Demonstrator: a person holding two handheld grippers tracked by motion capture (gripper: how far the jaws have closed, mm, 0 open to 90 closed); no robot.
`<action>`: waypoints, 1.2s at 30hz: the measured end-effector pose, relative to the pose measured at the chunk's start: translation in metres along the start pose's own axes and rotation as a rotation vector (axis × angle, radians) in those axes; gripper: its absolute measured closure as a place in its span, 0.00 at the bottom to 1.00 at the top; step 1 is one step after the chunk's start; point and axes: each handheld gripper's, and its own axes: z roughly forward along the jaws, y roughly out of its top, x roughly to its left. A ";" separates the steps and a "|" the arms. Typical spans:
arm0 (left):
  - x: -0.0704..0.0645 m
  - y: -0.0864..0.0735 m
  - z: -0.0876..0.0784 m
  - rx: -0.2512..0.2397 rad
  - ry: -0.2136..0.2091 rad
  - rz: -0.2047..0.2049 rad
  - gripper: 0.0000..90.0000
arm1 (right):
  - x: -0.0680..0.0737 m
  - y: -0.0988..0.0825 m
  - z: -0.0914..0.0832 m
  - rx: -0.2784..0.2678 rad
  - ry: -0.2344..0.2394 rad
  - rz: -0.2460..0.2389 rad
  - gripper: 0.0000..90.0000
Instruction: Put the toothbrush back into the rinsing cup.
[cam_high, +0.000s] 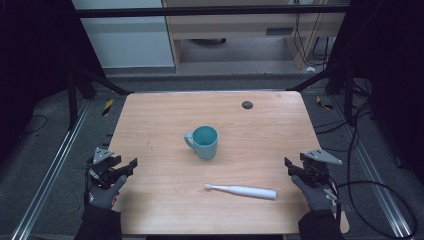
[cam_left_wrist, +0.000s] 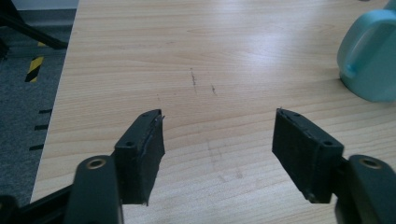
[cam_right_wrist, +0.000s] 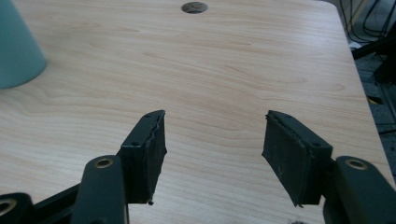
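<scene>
Gloved hands come in at the near edge of the worktop (cam_high: 165, 210), each holding a set of tongs. At the near left corner the left tongs (cam_high: 131, 164) hang over the wood with their jaws spread wide and nothing between them; the left gripper view shows the two black pads (cam_left_wrist: 140, 158) well apart above bare, faintly scuffed wood grain. At the near right edge the right tongs (cam_high: 288, 166) are likewise wide open and hold nothing, a grey three-cornered plate on top and a black cable trailing off to the floor; in the right gripper view the pads (cam_right_wrist: 289, 156) frame plain wood. Between the two hands, nearer the right one, a white electric toothbrush (cam_high: 241, 190) lies flat on the worktop, its brush head pointing left and its handle toward the right tongs, apart from both. Farther in, around the middle of the worktop, a teal mug (cam_high: 204, 141) stands upright with its handle turned to the left, well apart from the toothbrush and from both tongs. Beyond it, toward the far right part of the worktop, sits a small dark round disc (cam_high: 247, 104). Past the far edge are grey carpet, a black frame and pale cabinets.
</scene>
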 end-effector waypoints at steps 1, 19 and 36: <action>-0.001 -0.001 0.000 -0.001 0.008 0.005 0.39 | 0.002 0.000 -0.001 0.003 0.008 -0.009 0.45; -0.001 -0.009 0.009 0.016 0.008 0.044 0.51 | 0.031 -0.009 -0.006 0.136 0.106 -0.059 0.80; -0.008 -0.011 0.011 0.015 -0.016 0.067 0.49 | 0.051 -0.022 -0.005 0.226 0.173 -0.101 1.00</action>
